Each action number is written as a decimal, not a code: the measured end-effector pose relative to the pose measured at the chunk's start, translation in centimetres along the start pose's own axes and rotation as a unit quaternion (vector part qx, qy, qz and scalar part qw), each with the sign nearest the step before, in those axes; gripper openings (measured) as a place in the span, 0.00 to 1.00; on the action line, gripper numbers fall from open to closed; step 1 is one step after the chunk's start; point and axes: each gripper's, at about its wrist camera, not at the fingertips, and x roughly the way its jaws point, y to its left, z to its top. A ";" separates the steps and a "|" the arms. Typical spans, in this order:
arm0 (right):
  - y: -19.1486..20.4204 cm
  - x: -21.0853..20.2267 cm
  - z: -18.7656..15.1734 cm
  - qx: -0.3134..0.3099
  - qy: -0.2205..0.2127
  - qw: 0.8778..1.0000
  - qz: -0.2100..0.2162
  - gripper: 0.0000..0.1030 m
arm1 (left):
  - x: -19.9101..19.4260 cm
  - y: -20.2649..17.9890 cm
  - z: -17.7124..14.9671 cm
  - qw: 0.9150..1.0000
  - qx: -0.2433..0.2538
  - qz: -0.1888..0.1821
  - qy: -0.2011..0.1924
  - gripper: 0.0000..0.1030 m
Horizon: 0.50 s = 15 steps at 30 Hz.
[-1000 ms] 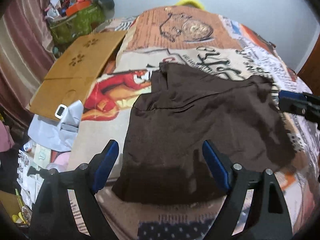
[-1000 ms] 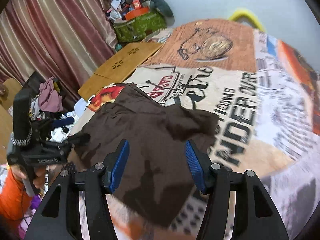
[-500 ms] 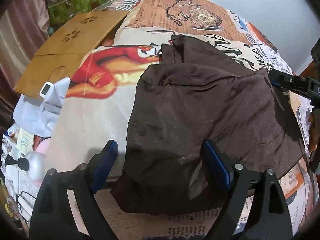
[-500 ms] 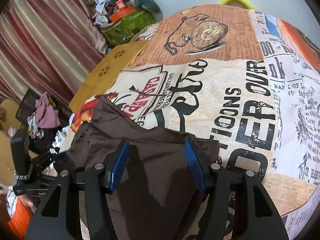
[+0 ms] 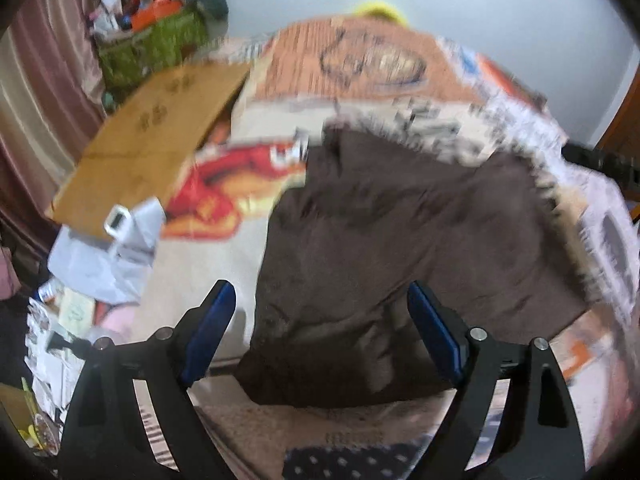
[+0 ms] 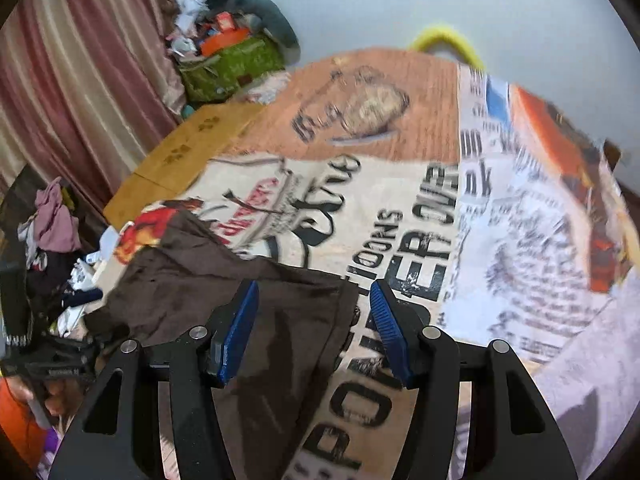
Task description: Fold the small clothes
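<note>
On my left I see the left gripper with its blue pads spread wide, gripping nothing, above the near edge of the brown garment. The cloth is dark brown, matte and softly creased, folded into a rough rectangle lying flat on the printed bedspread. Further right, my right gripper hangs released, jaws partly apart over the garment's right edge, pads clear of the fabric.

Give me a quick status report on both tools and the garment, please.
Left tool open, empty. Right tool open, empty. Brown garment lying on printed bedsheet, partly folded. Nothing in the way.
</note>
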 end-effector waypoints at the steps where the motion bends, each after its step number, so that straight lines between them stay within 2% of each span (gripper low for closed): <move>1: 0.4 -1.0 0.0 -0.005 -0.010 1.000 0.003 0.52 | -1.2 -0.2 0.3 1.000 -0.002 -0.004 -0.014 0.85; 4: 1.9 -4.8 -0.2 -0.014 -0.051 0.998 0.018 0.52 | -6.0 -0.6 1.4 0.997 -0.013 -0.020 -0.070 0.85; 8: 4.3 -10.8 -0.8 -0.026 -0.123 0.991 0.042 0.52 | -12.5 -1.4 2.1 0.989 -0.019 -0.039 -0.139 0.85; 12: 6.8 -15.3 -1.3 -0.042 -0.174 0.983 0.046 0.52 | -19.3 -2.3 1.9 0.976 -0.021 -0.062 -0.210 0.85; 15: 8.1 -18.8 -2.2 -0.044 -0.214 0.974 0.053 0.52 | -23.6 -3.4 1.3 0.965 -0.013 -0.064 -0.255 0.85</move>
